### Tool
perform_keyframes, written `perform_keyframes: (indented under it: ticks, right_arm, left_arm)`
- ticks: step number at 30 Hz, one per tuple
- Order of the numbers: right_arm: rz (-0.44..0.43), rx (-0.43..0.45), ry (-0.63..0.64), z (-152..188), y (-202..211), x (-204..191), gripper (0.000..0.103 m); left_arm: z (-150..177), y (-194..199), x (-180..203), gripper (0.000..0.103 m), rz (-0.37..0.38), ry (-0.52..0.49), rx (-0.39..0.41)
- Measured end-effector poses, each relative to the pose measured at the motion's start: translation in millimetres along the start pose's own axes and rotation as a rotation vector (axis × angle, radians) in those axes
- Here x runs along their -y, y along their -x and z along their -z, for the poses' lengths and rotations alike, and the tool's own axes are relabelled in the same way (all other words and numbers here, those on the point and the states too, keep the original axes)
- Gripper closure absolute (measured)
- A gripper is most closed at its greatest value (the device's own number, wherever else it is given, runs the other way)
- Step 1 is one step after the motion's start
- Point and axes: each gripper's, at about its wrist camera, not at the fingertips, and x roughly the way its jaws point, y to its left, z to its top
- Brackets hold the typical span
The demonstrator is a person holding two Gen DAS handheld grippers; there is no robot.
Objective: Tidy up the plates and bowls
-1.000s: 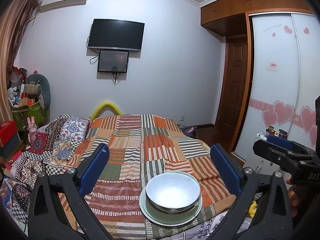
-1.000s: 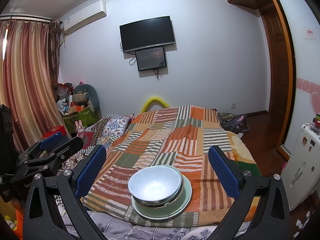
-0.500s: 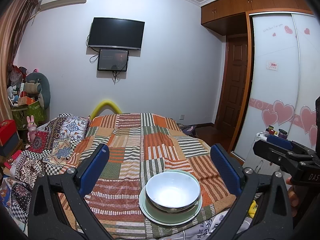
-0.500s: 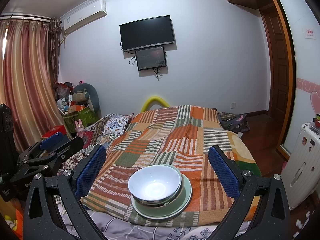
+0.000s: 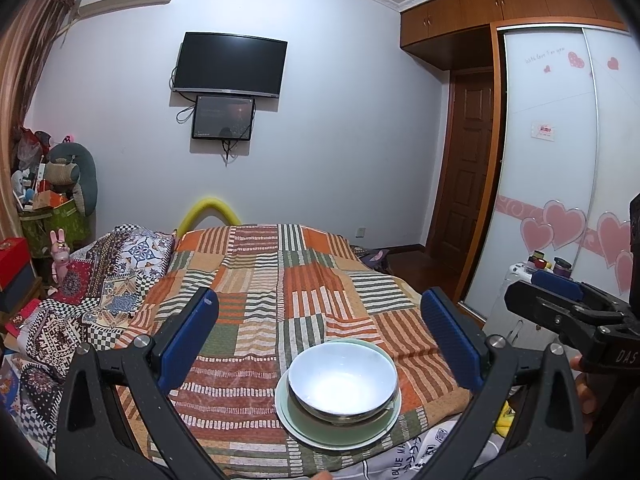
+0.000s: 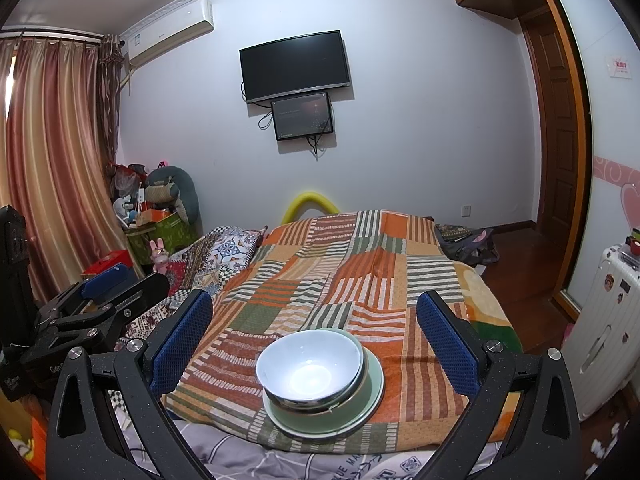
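A white bowl (image 5: 342,376) sits nested in a metal-rimmed bowl on a pale green plate (image 5: 320,434), stacked near the front edge of a striped patchwork bedspread (image 5: 280,280). The stack also shows in the right wrist view, bowl (image 6: 310,364) on plate (image 6: 372,388). My left gripper (image 5: 324,336) is open and empty, held above and just behind the stack. My right gripper (image 6: 314,334) is open and empty, likewise hovering over the stack. Each gripper shows at the edge of the other's view: right (image 5: 560,304), left (image 6: 108,292).
The bed's front edge with grey printed sheet (image 6: 280,460) lies just below the stack. Patterned pillows (image 5: 120,264) lie at the left. A white suitcase (image 6: 604,320) and wardrobe doors (image 5: 560,160) stand at the right. Boxes and toys (image 5: 52,208) crowd the left corner.
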Motion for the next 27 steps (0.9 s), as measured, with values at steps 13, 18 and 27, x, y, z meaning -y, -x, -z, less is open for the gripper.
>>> perform_keyframes:
  ticks: [13, 18, 27]
  right_arm:
    - [0.000, -0.007, 0.000, 0.9, -0.9, -0.4, 0.001]
    - [0.001, -0.012, 0.005, 1.7, -3.5, -0.2, 0.001]
    - [-0.003, -0.023, 0.001, 2.8, -8.2, 0.8, 0.001]
  left_arm:
    - [-0.2, -2.1, -0.8, 0.000, 0.013, -0.004, -0.003]
    - [0.4, -2.1, -0.5, 0.000, 0.022, 0.003, -0.006]
    - [1.0, -4.8, -2.8, 0.000, 0.026, 0.009, -0.013]
